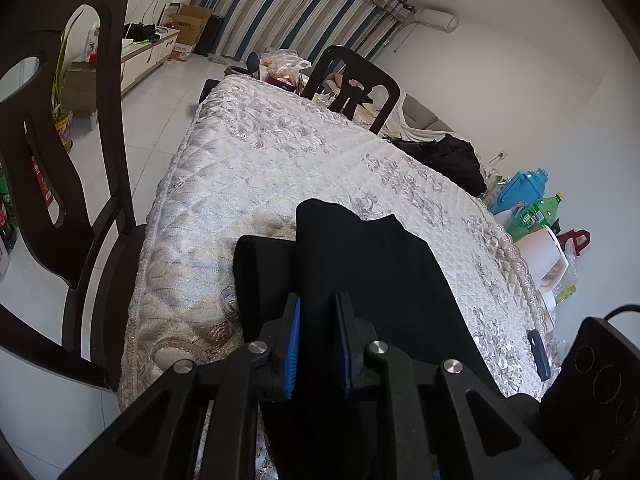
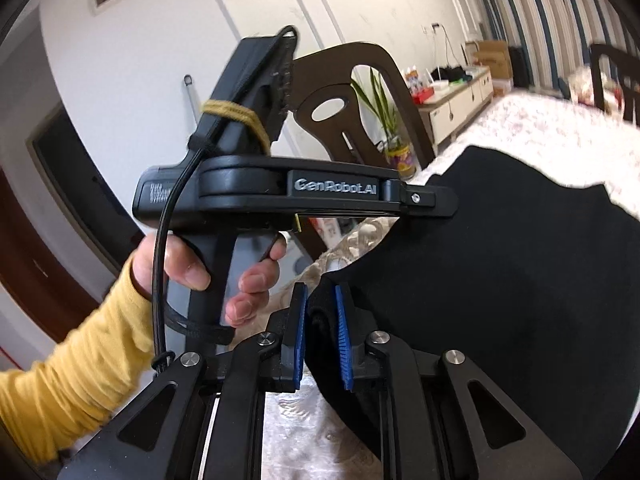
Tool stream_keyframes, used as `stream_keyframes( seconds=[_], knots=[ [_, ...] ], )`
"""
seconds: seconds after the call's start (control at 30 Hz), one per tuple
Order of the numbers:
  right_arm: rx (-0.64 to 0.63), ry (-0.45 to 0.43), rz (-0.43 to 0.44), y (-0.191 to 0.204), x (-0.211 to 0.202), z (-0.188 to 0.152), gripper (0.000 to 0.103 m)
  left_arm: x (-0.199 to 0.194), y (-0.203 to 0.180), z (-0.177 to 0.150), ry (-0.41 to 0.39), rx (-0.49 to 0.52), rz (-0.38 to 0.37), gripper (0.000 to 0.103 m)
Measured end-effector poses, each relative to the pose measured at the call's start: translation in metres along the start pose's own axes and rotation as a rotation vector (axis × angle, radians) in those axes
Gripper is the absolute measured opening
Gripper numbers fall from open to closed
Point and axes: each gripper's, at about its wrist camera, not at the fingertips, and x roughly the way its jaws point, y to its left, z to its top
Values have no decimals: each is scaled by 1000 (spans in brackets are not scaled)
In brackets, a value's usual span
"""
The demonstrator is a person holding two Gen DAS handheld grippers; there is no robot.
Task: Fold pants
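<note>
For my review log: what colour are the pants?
Plain black pants, clearest in the left wrist view.

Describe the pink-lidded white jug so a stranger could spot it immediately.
Start at the quilted table and follow its right edge to the clutter on the floor beside it. The white jug sits there, below the green bottles and beside a red handle; it alone is pale and broad.

Left gripper and right gripper: black linkage arms with silver screws and ribbed blue pads. Seen from the right wrist, at ten o'clock, the other tool's black pistol grip carries silver lettering, a black cable and a mustard band; the person's sleeve is yellow.
</note>
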Motion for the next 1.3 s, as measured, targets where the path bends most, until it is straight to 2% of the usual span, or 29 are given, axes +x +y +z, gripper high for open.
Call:
stream_keyframes(
  seconds=[0.17, 0.2, 0.23, 0.37, 0.47, 0.53, 0.63, 0.7, 0.83, 0.9, 1.17, 1.27, 1.3],
  knots=[
    [-11, -30, 26, 2, -11, 1, 25, -9, -6, 1, -17, 26, 47, 43],
    [-18, -37, 25, 2, -16, 1, 26, -12, -7, 1, -23, 24, 56, 45],
    [-29, -44, 19, 3, -22, 0, 29, -15, -7, 2, -29, 25, 61, 46],
    [-46, -98, -30, -5, -54, -6, 30, -30, -16, 3, -75, 64, 106, 47],
    [-36, -137, -129, -19, -83, -12, 34, -35, -30, 3, -88, 110, 97, 49],
    [-43, -133, -193, -24, -91, -16, 39, -33, -42, 1, -81, 150, 100, 49],
    [-65, -81, -281, -29, -92, -25, 39, -24, -52, -6, -50, 171, 102, 49],
    [-81, -49, -282, -29, -92, -35, 39, -17, -55, -15, -23, 176, 113, 49],
    [-105, 20, -311, -28, -76, -47, 39, -7, -58, -32, 9, 228, 200, 49],
    [-112, 43, -320, -25, -67, -49, 39, -7, -59, -38, 13, 246, 219, 49],
    [-119, 58, -323, -22, -83, -61, 40, -20, -58, -57, 0, 258, 245, 50],
    [-108, 48, -310, -22, -93, -63, 40, -24, -54, -62, 16, 234, 276, 59],
    [-98, 41, -303, -24, -96, -62, 40, -24, -49, -63, 29, 205, 263, 59]
  ],
)
